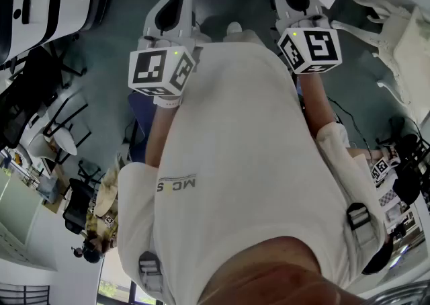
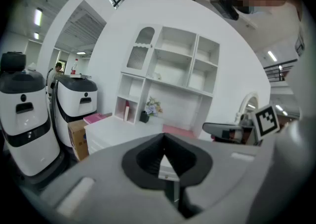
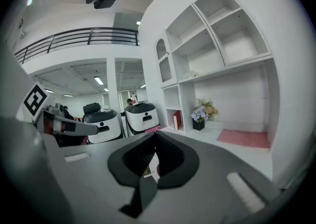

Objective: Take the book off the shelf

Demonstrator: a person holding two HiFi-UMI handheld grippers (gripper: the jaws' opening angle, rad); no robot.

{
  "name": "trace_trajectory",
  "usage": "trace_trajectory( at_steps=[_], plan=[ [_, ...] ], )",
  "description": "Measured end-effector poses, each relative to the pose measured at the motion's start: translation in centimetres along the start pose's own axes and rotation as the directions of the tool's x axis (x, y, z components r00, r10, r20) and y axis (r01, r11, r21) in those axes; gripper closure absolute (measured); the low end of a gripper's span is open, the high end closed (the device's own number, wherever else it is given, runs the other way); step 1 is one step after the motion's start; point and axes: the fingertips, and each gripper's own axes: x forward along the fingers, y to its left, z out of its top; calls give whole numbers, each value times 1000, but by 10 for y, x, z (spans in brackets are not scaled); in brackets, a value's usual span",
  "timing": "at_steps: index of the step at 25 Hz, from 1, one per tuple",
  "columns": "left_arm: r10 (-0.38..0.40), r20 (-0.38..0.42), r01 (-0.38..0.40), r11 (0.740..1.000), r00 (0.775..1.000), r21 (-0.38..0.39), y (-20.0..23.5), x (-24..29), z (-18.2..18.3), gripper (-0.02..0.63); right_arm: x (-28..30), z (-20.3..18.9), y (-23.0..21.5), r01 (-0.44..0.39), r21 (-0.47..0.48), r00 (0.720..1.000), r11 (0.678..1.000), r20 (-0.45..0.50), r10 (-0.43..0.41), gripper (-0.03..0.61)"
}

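**Book far from both tools; narrow compartment is the risk**

The red book stands upright in a low compartment at the left end of the white shelf, which rests on the white counter. A small pot of flowers stands on the counter just beside that compartment, and a pink mat lies further toward the right end.

The compartment looks narrow, so a tool that enters a little off line would probably hit its wall or push the book deeper. The book is thin. A pinch on one corner only might let it turn or slip and fall on the counter edge. A wide swing on the way out could knock the flower pot over.

The left tool has its jaws pressed together, with nothing between them. The right tool is the same, closed and empty. Both are well apart from the shelf and touch nothing. The jaws must be spread before any grasp, otherwise they would only poke the book.
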Motion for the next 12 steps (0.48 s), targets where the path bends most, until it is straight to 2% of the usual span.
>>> trace_trajectory(
  at_steps=[8, 12],
  plan=[
    [-8, 46, 7, 1000, 999, 4, -4, -5, 9, 612, 0, 17, 12, -104, -65, 995, 992, -1, 104, 580],
    [-11, 41, 11, 1000, 999, 7, -9, -3, 9, 612, 0, 16, 10, -134, -20, 991, 991, -4, 134, 580]
  ],
)
